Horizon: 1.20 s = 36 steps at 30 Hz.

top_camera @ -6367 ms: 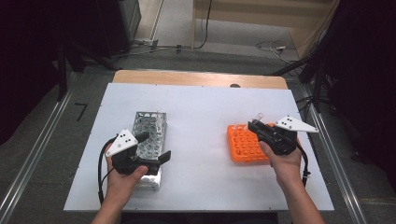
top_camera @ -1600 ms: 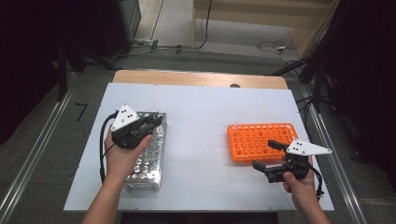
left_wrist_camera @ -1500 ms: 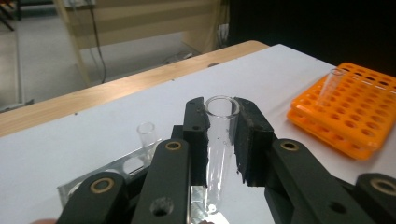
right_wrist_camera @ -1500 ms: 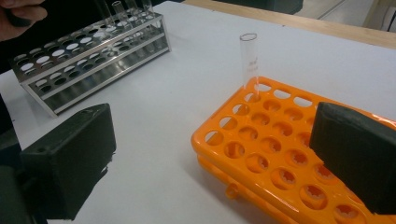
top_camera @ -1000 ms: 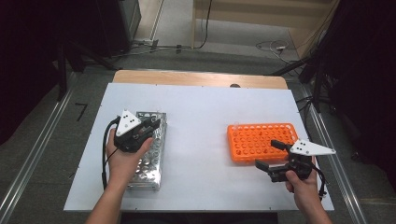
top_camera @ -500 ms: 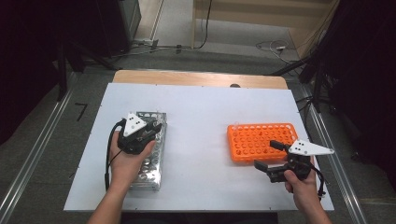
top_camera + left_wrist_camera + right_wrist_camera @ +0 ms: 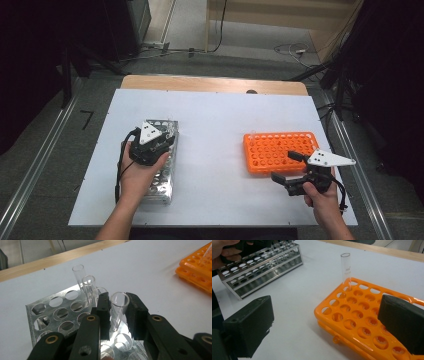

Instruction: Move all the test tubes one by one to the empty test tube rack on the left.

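Left gripper (image 7: pixel 119 312) jaws narrow around glass tube (image 7: pixel 119 305) in metal rack (image 7: pixel 53 312); right gripper (image 7: pixel 324 327) wide open beside orange rack (image 7: pixel 362 325).

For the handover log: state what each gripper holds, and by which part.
Left gripper brackets a glass tube near its rim; firm grip unclear. Right gripper holds nothing.

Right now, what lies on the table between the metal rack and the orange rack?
Nothing: in the high view, only bare white table separates the metal rack from the orange rack.
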Tool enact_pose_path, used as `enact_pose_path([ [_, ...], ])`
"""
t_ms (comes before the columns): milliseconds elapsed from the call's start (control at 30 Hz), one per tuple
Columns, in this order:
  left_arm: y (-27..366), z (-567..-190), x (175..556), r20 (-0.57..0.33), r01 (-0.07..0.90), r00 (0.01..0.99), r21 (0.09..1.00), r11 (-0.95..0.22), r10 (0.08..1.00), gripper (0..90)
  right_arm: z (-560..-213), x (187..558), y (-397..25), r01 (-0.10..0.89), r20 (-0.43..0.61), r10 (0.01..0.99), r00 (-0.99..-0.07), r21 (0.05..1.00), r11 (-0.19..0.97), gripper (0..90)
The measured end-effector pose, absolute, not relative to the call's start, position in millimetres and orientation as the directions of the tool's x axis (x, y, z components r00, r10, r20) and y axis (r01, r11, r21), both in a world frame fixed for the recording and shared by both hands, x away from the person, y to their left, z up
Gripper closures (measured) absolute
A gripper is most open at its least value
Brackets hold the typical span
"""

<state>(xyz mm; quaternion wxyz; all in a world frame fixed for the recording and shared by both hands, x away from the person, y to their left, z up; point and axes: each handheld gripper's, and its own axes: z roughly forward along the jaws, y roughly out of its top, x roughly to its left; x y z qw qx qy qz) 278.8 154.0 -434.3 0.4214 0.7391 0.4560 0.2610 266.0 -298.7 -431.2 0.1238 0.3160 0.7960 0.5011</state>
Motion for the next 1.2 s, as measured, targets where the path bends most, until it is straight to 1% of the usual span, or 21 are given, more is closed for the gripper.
enact_pose_path([
  [233, 156, -432, 277, -0.048, 0.459, 0.461, 0.868, -0.192, 0.886, 63.9, -431, 266, -298, 0.379, 0.120, 0.626, -0.770, 0.876, 0.298, 0.0],
  [300, 156, -430, 275, -0.063, 0.455, 0.468, 0.873, -0.179, 0.882, 58.9, -431, 266, -298, 0.379, 0.122, 0.627, -0.769, 0.877, 0.295, 0.0],
  [333, 157, -428, 273, -0.076, 0.456, 0.471, 0.874, -0.169, 0.879, 55.2, -431, 266, -298, 0.379, 0.122, 0.627, -0.769, 0.877, 0.294, 0.0],
  [433, 158, -424, 268, -0.102, 0.446, 0.483, 0.884, -0.144, 0.870, 39.9, -429, 267, -298, 0.382, 0.131, 0.620, -0.773, 0.877, 0.291, 0.0],
  [667, 161, -416, 252, -0.130, 0.392, 0.554, 0.912, -0.120, 0.822, 20.3, -422, 269, -293, 0.372, 0.127, 0.623, -0.772, 0.885, 0.280, 0.0],
  [733, 164, -415, 248, -0.155, 0.390, 0.572, 0.915, -0.101, 0.805, 13.9, -420, 270, -291, 0.371, 0.126, 0.615, -0.779, 0.883, 0.289, 0.0],
  [833, 166, -415, 243, -0.159, 0.382, 0.592, 0.918, -0.102, 0.790, 6.4, -417, 271, -286, 0.364, 0.116, 0.610, -0.784, 0.881, 0.301, 0.0],
  [867, 166, -415, 242, -0.160, 0.379, 0.596, 0.920, -0.100, 0.787, 2.4, -416, 272, -284, 0.366, 0.120, 0.606, -0.786, 0.881, 0.301, 0.0],
  [933, 167, -415, 239, -0.163, 0.373, 0.606, 0.923, -0.097, 0.778, 0.0, -415, 275, -281, 0.366, 0.117, 0.610, -0.784, 0.880, 0.302, 0.0],
  [1067, 166, -414, 234, -0.167, 0.356, 0.633, 0.930, -0.092, 0.756, 0.0, -413, 284, -277, 0.385, 0.126, 0.631, -0.765, 0.876, 0.291, 0.0],
  [1200, 164, -412, 231, -0.158, 0.348, 0.634, 0.933, -0.096, 0.757, 0.0, -413, 295, -270, 0.396, 0.131, 0.637, -0.760, 0.870, 0.294, 0.0],
])
